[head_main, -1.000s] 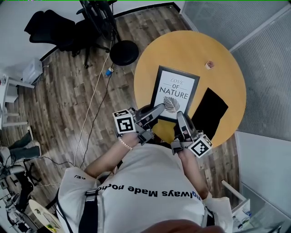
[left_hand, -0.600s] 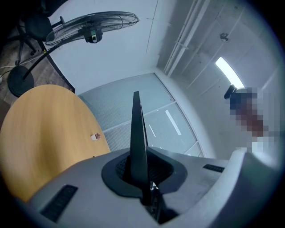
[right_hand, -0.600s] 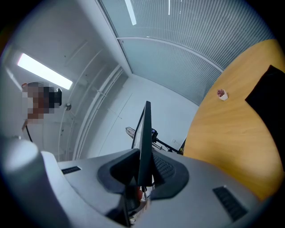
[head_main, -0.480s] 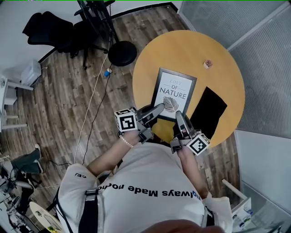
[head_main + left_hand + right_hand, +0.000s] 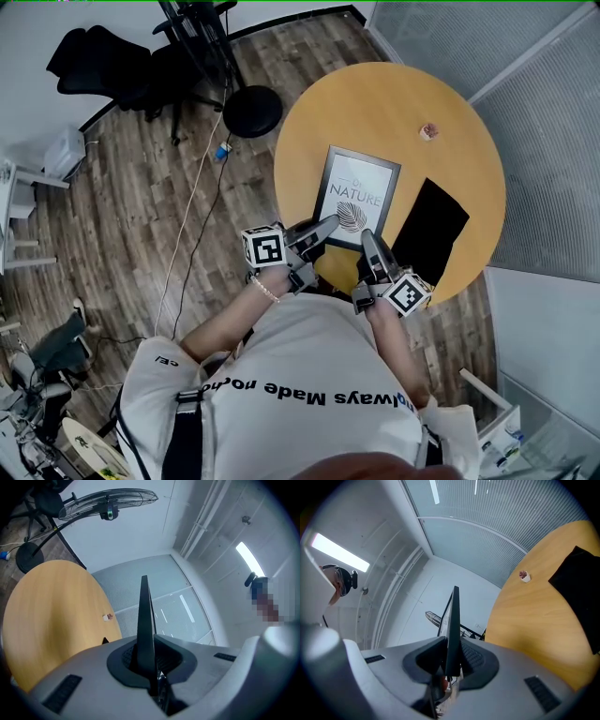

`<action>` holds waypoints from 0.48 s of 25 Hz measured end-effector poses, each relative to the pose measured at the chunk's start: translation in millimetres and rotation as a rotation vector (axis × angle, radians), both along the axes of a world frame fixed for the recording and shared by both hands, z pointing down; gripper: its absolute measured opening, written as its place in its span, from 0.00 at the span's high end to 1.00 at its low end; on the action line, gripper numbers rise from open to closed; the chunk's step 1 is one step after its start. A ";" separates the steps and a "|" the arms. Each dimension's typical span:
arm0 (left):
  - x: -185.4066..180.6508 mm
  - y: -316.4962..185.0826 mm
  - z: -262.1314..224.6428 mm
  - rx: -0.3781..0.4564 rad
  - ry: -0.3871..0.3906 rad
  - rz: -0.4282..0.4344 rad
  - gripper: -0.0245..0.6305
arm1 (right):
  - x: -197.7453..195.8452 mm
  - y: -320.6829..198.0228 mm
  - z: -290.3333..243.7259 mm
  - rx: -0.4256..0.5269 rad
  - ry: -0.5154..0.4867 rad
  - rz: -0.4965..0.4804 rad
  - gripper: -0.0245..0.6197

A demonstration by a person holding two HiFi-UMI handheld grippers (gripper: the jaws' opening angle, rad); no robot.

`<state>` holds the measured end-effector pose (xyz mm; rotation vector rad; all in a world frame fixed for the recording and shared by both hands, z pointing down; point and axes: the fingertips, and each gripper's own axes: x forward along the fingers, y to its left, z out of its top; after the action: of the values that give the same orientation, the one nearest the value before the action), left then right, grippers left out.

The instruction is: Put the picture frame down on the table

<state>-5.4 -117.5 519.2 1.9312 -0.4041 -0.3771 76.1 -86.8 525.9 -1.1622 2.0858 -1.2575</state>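
A dark-framed picture frame (image 5: 357, 196) with a "NATURE" print and a leaf is held over the round wooden table (image 5: 403, 103), tilted with its far end raised. My left gripper (image 5: 325, 225) is shut on its near left corner. My right gripper (image 5: 368, 238) is shut on its near right edge. In the left gripper view the frame (image 5: 145, 620) shows edge-on, pinched between the jaws. The right gripper view shows the frame (image 5: 453, 630) the same way, a thin dark edge clamped in the jaws.
A black rectangular mat (image 5: 429, 231) lies on the table right of the frame. A small pale object (image 5: 428, 131) sits near the far edge. A fan on a round base (image 5: 251, 109) and a black office chair (image 5: 103, 56) stand on the wood floor at left.
The frame's far end has lifted, so the print looks shorter than a second ago. Both grippers keep their hold and have barely shifted.
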 end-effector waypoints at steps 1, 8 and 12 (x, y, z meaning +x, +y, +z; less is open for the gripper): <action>0.3 0.2 2.5 -0.005 -0.002 0.001 0.91 | -0.1 0.2 2.2 -0.002 0.001 0.001 0.82; 2.0 0.1 19.4 -0.028 -0.021 0.005 0.91 | 1.5 1.1 18.9 -0.037 -0.010 0.012 0.81; 2.8 1.5 29.2 -0.048 -0.036 0.009 0.91 | 0.3 0.8 24.3 -0.041 0.001 0.006 0.81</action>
<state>-2.6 -116.0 548.3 1.8949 -0.4239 -0.3244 76.4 -86.0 550.3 -1.1855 2.0648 -1.3036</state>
